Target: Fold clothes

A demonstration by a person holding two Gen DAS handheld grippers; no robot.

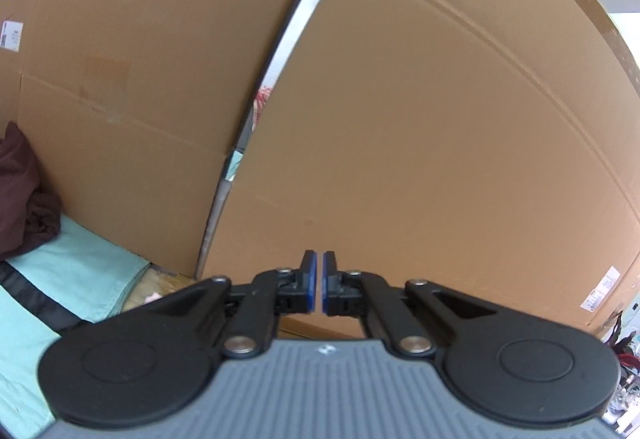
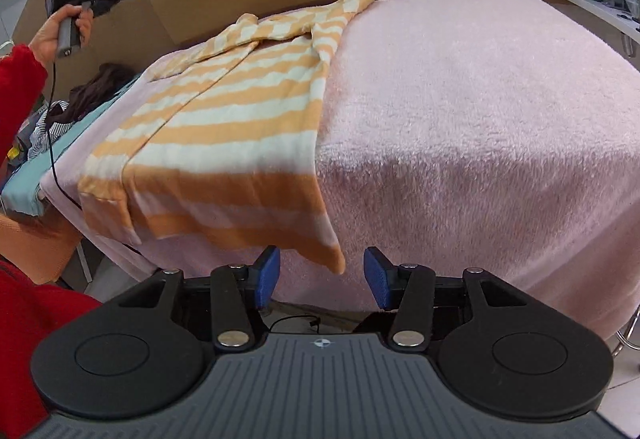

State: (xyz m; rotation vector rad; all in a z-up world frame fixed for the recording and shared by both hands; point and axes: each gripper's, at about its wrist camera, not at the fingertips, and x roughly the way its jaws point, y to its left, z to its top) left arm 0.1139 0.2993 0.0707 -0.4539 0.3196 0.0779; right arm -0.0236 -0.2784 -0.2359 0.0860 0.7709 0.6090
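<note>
Pink blanket (image 2: 460, 127): covers your table. Striped shirt (image 2: 224, 143): folded lengthwise on its left part, hem hanging over the near edge. Dark clothes (image 2: 96, 91): apparently a heap beyond it. Right gripper (image 2: 322, 277): fingers apart, empty, near the hem. Left gripper (image 1: 318, 281): fingers together, empty, facing cardboard (image 1: 420, 119).

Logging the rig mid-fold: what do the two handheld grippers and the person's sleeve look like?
Both the left gripper and the right gripper have blue ribbed pads, black linkage arms with silver pivots and a grey ridged body. The sleeve is red. A black cable hangs from the left handle.
</note>
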